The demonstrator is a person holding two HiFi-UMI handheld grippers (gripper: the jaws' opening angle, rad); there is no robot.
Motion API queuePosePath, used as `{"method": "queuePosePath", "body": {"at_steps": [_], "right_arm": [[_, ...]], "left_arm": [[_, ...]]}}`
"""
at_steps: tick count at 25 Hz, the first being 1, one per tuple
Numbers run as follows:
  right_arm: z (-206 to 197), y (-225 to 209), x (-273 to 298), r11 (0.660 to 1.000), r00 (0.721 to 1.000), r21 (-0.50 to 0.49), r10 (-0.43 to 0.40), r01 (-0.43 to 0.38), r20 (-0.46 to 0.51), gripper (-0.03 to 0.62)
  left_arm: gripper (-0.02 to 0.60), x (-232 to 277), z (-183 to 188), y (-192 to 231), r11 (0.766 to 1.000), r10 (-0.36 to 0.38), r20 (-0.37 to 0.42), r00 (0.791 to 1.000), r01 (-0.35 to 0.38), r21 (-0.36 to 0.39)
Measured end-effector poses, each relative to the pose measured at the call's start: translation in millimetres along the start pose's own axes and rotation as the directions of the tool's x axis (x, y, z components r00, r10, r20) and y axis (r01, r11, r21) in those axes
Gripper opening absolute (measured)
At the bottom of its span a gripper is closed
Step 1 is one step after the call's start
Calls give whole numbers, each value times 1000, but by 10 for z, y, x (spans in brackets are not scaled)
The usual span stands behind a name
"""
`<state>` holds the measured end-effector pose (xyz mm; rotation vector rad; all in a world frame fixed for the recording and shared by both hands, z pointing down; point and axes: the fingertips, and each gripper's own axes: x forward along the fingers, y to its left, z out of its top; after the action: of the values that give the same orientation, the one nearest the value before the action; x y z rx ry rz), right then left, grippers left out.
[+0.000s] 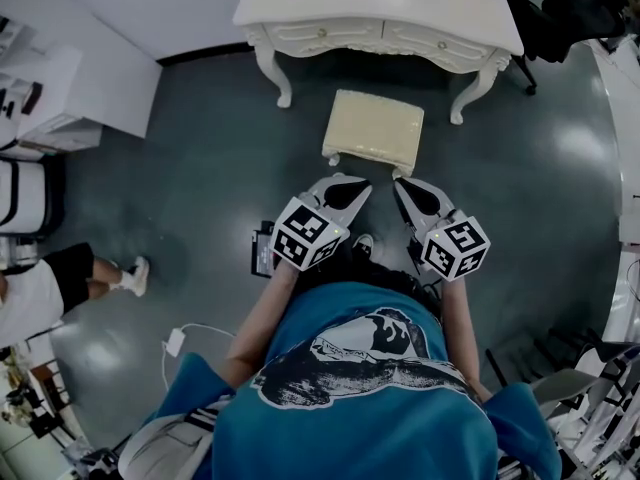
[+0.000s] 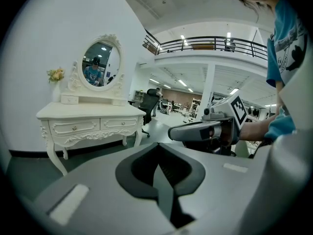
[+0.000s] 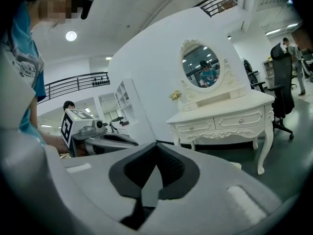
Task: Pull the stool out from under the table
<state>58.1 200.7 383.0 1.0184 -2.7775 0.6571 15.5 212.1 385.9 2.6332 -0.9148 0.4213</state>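
The cream cushioned stool [image 1: 375, 128] stands on the dark floor just in front of the white dressing table [image 1: 380, 13], out from under it. My left gripper [image 1: 358, 188] and right gripper [image 1: 402, 185] hover side by side at the stool's near edge, both shut with nothing between the jaws. In the left gripper view the shut left gripper [image 2: 157, 168] points past the table [image 2: 93, 116], with the right gripper [image 2: 205, 131] beside it. From the right gripper view, the right gripper [image 3: 155, 163] shows shut, the left gripper [image 3: 105, 138] at its left, the table [image 3: 220, 114] ahead.
A white cabinet [image 1: 60, 98] stands at the left, with a person's leg and shoe [image 1: 135, 273] near it. A white cable with an adaptor [image 1: 175, 343] lies on the floor. A black office chair [image 1: 570, 13] sits right of the table. An oval mirror [image 2: 100, 65] tops the table.
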Motion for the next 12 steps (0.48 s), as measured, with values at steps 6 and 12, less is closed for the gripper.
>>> {"method": "queuePosePath", "body": {"at_steps": [6, 12], "right_arm": [[6, -53, -51, 1000, 1000, 6, 3, -3, -1, 2], [18, -136, -70, 1000, 1000, 14, -1, 1, 9, 2]], "left_arm": [[12, 82, 5, -59, 1000, -12, -17, 1000, 12, 6], [12, 196, 7, -78, 999, -28, -34, 999, 28, 18]]}}
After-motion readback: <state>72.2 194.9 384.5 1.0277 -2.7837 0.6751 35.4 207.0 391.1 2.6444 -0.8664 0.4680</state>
